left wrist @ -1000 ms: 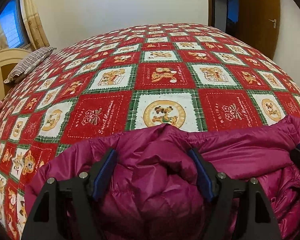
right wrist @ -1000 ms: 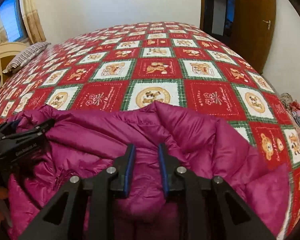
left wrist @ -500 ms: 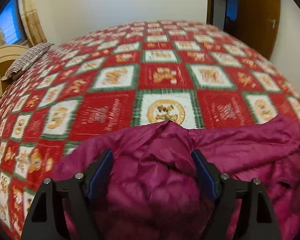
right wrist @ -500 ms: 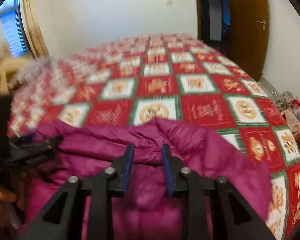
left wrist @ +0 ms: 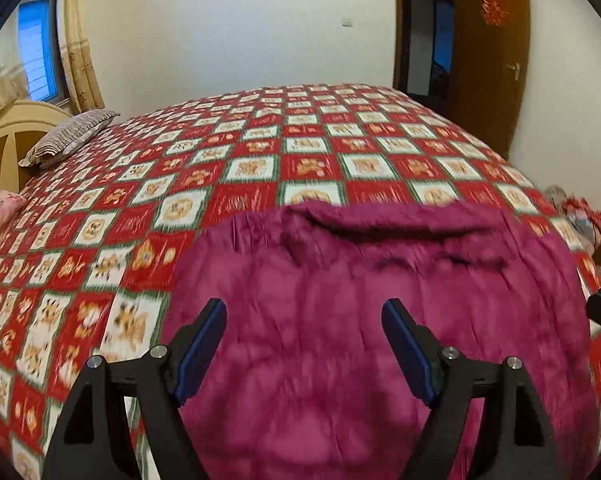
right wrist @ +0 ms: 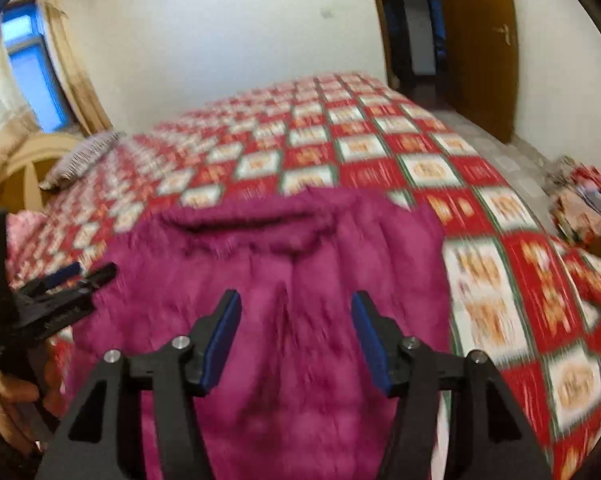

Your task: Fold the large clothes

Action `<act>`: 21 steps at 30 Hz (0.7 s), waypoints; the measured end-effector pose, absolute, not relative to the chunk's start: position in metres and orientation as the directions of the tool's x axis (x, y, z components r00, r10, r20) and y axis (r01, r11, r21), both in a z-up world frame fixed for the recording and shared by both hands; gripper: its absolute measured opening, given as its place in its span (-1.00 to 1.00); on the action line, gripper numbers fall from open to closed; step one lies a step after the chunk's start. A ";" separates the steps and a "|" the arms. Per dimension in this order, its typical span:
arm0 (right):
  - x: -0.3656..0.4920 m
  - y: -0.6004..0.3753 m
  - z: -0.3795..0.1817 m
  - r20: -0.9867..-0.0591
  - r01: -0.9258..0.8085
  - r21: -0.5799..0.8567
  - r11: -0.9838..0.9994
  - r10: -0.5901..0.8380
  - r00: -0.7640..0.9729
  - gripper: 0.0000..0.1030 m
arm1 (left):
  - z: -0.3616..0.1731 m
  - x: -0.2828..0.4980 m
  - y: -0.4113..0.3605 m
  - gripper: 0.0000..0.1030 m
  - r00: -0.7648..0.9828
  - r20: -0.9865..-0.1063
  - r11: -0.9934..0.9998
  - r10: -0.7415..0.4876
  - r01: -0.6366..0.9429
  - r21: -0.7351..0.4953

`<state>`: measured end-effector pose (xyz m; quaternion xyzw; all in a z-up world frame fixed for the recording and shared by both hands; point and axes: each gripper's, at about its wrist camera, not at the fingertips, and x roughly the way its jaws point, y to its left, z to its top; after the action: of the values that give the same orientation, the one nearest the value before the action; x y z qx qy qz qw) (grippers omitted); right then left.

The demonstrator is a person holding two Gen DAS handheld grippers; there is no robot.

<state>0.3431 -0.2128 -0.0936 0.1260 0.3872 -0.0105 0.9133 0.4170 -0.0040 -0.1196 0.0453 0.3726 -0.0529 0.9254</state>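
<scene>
The magenta down jacket point(left wrist: 372, 320) lies on the bed point(left wrist: 260, 168), on the red-and-white checked bedspread point(left wrist: 100, 240), near the bed's front edge at about 6 o'clock in both wrist views, its collar opening toward 12 o'clock. It reads as a compact block with roughly straight sides and no sleeve sticking out that I can make out, so I judge that at least the first folds are in; motion blur hides seams and layers, so I cannot tell how many folds it carries. The left gripper point(left wrist: 304, 344) hangs above the jacket with its jaws wide apart and nothing between them; the blue pads point(left wrist: 202, 344) show no cloth caught. The right gripper point(right wrist: 296, 336) is likewise over the jacket's middle, jaws spread and empty. In the right wrist view the left gripper appears at 9 o'clock, at the jacket's left edge. A striped pillow point(left wrist: 66, 140) rests near the headboard point(left wrist: 4, 148) at 10 o'clock, well apart from the garment, and a brown door point(left wrist: 488, 60) stands at 1 o'clock. What is probably left: one more fold to halve the block, or simply pressing the puffy fill flat, since down tends to spring open once released.
</scene>
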 end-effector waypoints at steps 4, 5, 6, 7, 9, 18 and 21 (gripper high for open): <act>0.310 -0.207 -0.119 -0.774 0.137 0.230 0.963 0.096 0.625 0.18 | -0.132 0.375 -0.007 0.56 0.710 -0.702 0.983 -0.056 0.163 0.087; 0.303 -0.206 -0.124 -0.783 0.141 0.217 0.966 0.086 0.616 0.18 | -0.136 0.367 -0.008 0.56 0.705 -0.708 0.982 -0.053 0.167 0.092; 0.295 -0.203 -0.130 -0.793 0.143 0.203 0.969 0.076 0.604 0.18 | -0.141 0.358 -0.007 0.56 0.695 -0.717 0.980 -0.055 0.173 0.093; 0.287 -0.201 -0.136 -0.802 0.142 0.197 0.970 0.076 0.592 0.18 | -0.147 0.350 -0.007 0.56 0.684 -0.727 0.980 -0.057 0.179 0.091; 0.275 -0.199 -0.144 -0.817 0.143 0.192 0.971 0.077 0.571 0.17 | -0.157 0.335 -0.007 0.56 0.668 -0.742 0.978 -0.052 0.183 0.097; 0.224 -0.192 -0.160 -0.829 0.168 0.134 0.977 0.018 0.559 0.19 | -0.188 0.291 -0.005 0.56 0.649 -0.761 0.979 -0.008 0.161 0.127; 0.207 -0.189 -0.163 -0.828 0.173 0.115 0.978 -0.001 0.560 0.25 | -0.192 0.279 -0.004 0.56 0.657 -0.754 0.978 -0.002 0.157 0.134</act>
<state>0.2069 -0.1894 -0.1630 0.0920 0.4664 -0.0497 0.8784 0.2792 -0.0039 -0.1921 0.0940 0.4116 -0.0441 0.9054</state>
